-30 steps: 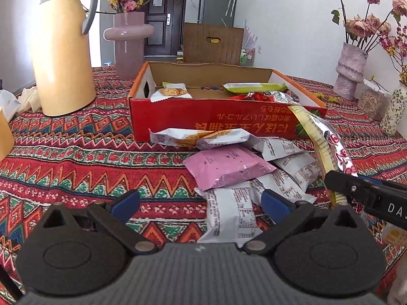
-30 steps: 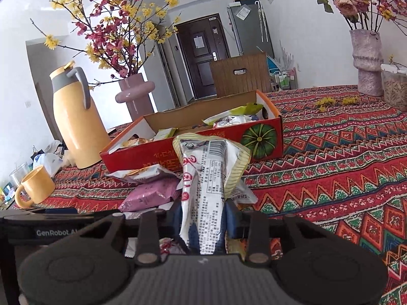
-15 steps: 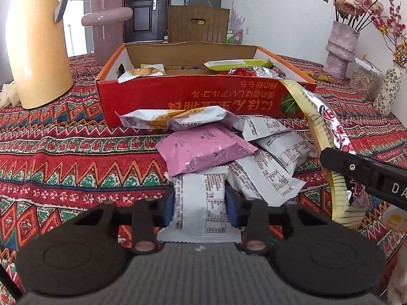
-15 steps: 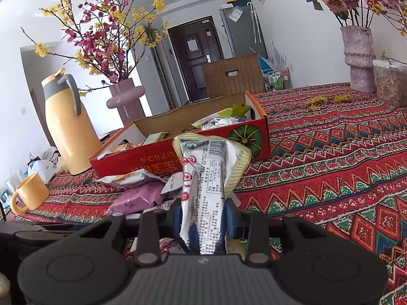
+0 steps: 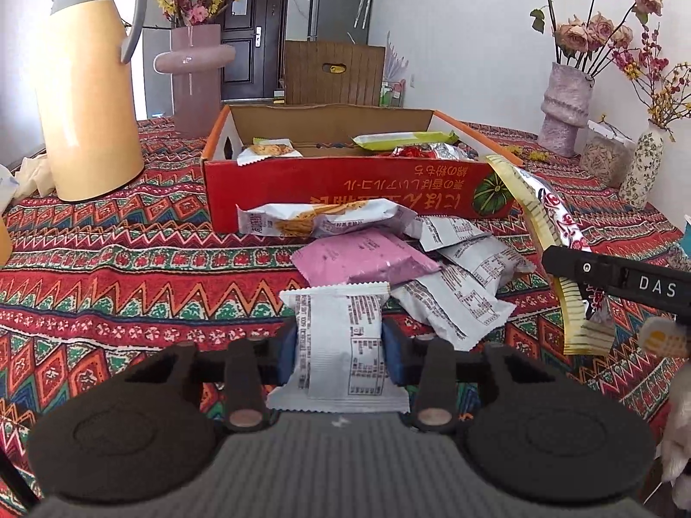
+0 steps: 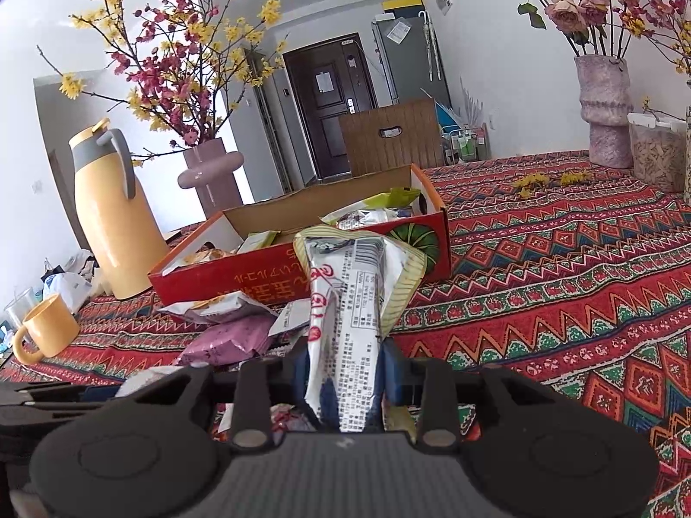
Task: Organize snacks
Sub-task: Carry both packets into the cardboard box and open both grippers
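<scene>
Two-handed pick from a loose pile of snack packets, shown at the moment of grasp. The left gripper (image 5: 340, 356) has just been closing and now pinches a white packet (image 5: 339, 336) at its waist, blue pads (image 5: 288, 356) pressed against both long edges; the packet's far end stands clear of the patterned tablecloth (image 5: 108, 267) while its near seal lies at the gripper body. The right gripper (image 6: 343, 373) is clamped on a long white-and-yellow wrapper (image 6: 350, 302), held upright in front of its camera; in the left wrist view the same wrapper hangs beside the pile from the dark finger at the right edge. The red cardboard box (image 5: 345, 190), open-topped and already holding several snacks, sits just behind the pile, with an orange-printed packet (image 5: 319, 220) touching its front wall and a pink packet (image 5: 362, 259) and further white ones lying between box and left gripper. Step in hand, as judged: both packets secured, transfer not yet begun. The next move calls for lifting each packet above the front wall and carrying it over the box before release; thin foil may slip or crumple if the pinch loosens
</scene>
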Motion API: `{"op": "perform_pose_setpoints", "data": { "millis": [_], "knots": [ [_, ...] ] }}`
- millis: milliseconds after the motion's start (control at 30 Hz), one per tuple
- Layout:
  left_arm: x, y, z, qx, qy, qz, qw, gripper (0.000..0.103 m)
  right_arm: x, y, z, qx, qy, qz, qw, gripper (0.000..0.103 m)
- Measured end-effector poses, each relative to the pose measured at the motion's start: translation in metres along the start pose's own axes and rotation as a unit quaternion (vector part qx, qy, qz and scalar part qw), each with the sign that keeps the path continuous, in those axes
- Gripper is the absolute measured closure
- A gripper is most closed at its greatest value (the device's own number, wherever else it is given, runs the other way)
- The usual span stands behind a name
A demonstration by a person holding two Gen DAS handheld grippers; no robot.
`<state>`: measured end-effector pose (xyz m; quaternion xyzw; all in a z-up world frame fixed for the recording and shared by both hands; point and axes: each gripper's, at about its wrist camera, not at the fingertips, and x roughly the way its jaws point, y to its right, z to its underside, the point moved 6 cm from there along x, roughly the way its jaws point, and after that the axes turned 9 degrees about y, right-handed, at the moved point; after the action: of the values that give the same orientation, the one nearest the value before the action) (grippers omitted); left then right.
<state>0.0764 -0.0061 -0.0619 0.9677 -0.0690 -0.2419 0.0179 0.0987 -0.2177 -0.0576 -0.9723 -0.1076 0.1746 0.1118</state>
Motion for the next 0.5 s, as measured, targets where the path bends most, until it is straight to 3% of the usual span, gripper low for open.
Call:
{"op": "perform_pose_setpoints", "data": {
  "millis": [500],
  "knots": [
    [-0.012,-0.005,-0.038,-0.003,0.058,-0.017,0.9982,0.063,0.007,-0.011,-0.02,-0.03,0.027,0.003,0.999,0.07]
  ]
}}
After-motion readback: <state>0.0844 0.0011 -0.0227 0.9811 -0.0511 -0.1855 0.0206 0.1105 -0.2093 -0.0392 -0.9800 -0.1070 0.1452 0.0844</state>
